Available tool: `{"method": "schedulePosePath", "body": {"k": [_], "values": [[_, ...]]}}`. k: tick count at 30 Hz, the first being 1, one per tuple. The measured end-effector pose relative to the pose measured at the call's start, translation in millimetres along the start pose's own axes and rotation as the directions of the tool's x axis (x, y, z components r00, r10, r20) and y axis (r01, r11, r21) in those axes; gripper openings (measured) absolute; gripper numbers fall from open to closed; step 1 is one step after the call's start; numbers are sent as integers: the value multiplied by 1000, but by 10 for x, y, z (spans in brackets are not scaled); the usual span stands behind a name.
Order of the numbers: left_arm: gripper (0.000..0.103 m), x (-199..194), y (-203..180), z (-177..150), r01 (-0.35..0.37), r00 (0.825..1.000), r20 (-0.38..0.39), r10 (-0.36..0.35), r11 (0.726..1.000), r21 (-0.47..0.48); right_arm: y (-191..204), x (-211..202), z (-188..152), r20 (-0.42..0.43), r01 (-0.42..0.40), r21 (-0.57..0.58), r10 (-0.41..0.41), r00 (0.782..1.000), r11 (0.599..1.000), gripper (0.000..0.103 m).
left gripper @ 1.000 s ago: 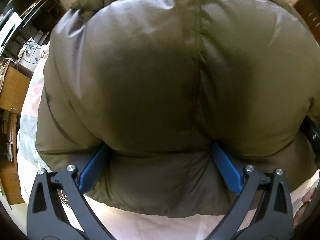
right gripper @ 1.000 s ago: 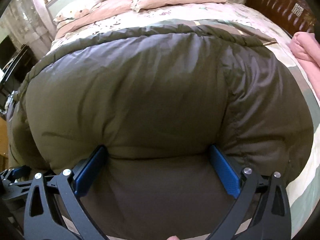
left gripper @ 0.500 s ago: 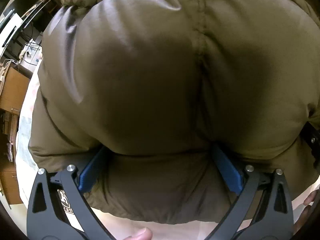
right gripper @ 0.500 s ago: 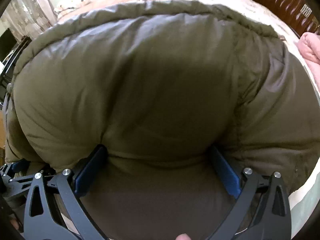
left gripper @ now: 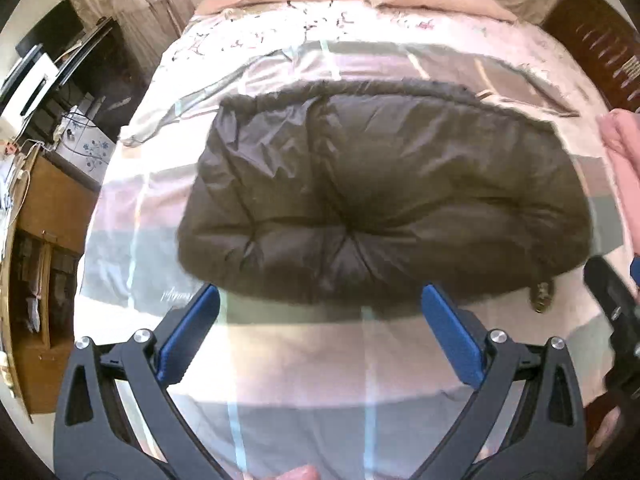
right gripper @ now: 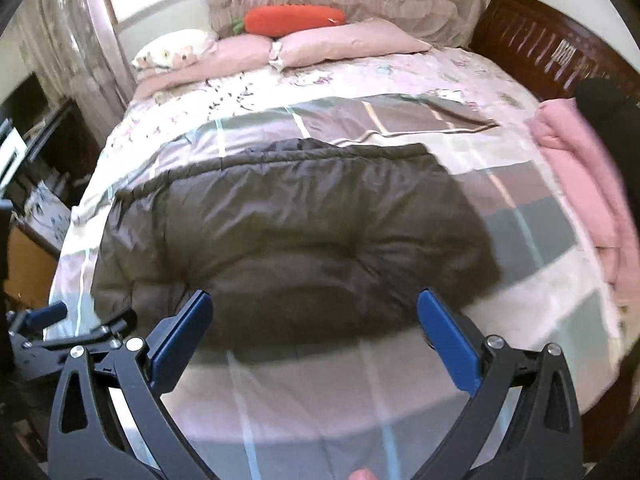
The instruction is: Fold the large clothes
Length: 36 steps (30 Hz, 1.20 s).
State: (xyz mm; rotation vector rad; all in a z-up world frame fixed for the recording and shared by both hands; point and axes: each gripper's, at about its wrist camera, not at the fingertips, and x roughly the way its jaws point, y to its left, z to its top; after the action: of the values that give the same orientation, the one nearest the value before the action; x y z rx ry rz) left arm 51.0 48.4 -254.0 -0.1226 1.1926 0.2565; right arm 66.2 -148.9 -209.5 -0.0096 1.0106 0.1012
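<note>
An olive-brown padded jacket lies folded in a puffy rectangle on the plaid bed cover; the right wrist view shows the jacket from its right side. My left gripper hovers open over the cover just in front of the jacket's near edge, nothing between its blue pads. My right gripper is likewise open and empty, held just short of the jacket's near edge. Part of the right gripper's black frame shows at the edge of the left wrist view.
Pink pillows and an orange carrot-shaped cushion lie at the head of the bed. A folded pink blanket sits on the right side by the dark wooden bed frame. Wooden furniture stands left of the bed.
Both grippers have pulled back and up from the jacket, which filled both views before. The jacket now lies flat on the bed, free of both grippers.
</note>
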Motion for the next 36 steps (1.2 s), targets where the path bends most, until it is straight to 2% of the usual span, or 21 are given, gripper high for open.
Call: {"method": "schedulePosePath", "body": {"k": [3, 4, 6, 8, 10, 12, 16, 19, 22, 28, 36], "values": [[101, -400, 3, -105, 66, 998, -4, -66, 996, -53, -18, -537, -34, -8, 10, 50, -10, 1000, 999, 102], [101, -545, -75, -141, 69, 997, -13, -70, 997, -42, -28, -661, -21, -13, 15, 60, -15, 1000, 998, 102], [101, -808, -224, -177, 35, 999, -17, -35, 999, 7, -22, -934, 50, -13, 13, 50, -12, 1000, 999, 102], [101, -1054, -293, -162, -2, 1000, 10, 1, 999, 53, -34, -1112, 106, -18, 9, 51, -8, 1000, 999, 102], [101, -1346, -346, -135, -11, 999, 33, 8, 996, 89, -92, -1319, 202, -31, -27, 72, 30, 999, 997, 102], [101, -1574, -361, -115, 1, 998, 56, -7, 994, 111, -104, -1576, 287, 9, -50, 65, 49, 999, 997, 102], [101, -1923, -403, -46, -1, 994, 112, -17, 988, 153, -52, -1946, 454, 103, -5, -1, 5, 995, 1000, 102], [101, -2029, -398, 20, 45, 992, 110, -62, 988, 151, -58, -2138, 528, 146, -34, -4, 34, 989, 999, 102], [101, -2035, -350, 55, 73, 992, 89, -84, 989, 127, -56, -2277, 527, 166, -19, 5, 18, 986, 1000, 102], [101, -1917, -314, 36, 58, 998, 23, -61, 990, 132, -1, -2251, 411, 131, -37, 6, 36, 991, 999, 102], [101, -2014, -382, 84, 12, 999, 43, -19, 987, 158, 29, -2226, 413, 122, -69, 9, 67, 990, 998, 102]]}}
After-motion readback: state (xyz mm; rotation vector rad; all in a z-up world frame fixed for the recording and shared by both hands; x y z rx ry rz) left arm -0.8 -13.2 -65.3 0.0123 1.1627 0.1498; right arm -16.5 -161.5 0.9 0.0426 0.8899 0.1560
